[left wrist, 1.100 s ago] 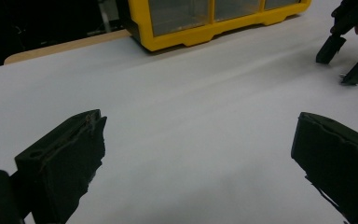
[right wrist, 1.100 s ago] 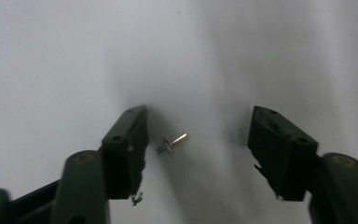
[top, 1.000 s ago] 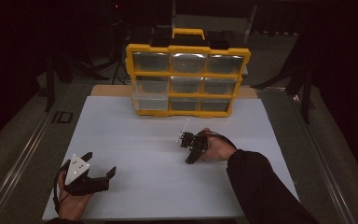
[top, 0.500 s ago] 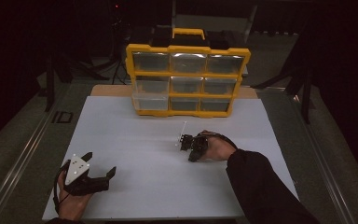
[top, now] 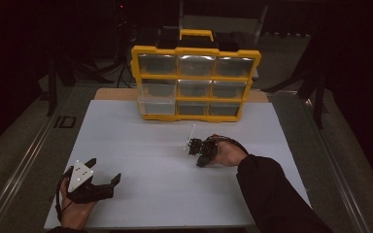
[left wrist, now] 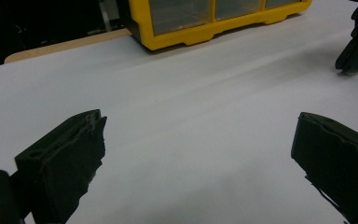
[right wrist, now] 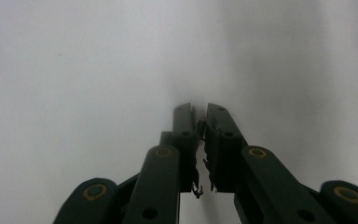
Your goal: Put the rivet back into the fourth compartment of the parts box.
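My right gripper (top: 200,163) points down at the white table top (top: 141,145) right of centre, tips at or just above the sheet. In the right gripper view its jaws (right wrist: 199,110) stand shut, a hairline slit between the pads and nothing in it. My left gripper (top: 105,170) rests at the front left with its jaws spread wide and empty, as the left gripper view (left wrist: 200,125) shows over bare white sheet. A yellow drawer organiser (top: 196,76) with clear drawers stands upright at the back centre.
The organiser's bottom-left drawer (top: 156,105) sticks out a little toward me. The left gripper view has the organiser's base (left wrist: 200,33) at the top and the right gripper (left wrist: 354,55) at its far right. Dark stands and floor surround the table.
The right gripper's jaws have drawn together over the sheet. Both hands have stayed where they were, and the left gripper is as open as before.
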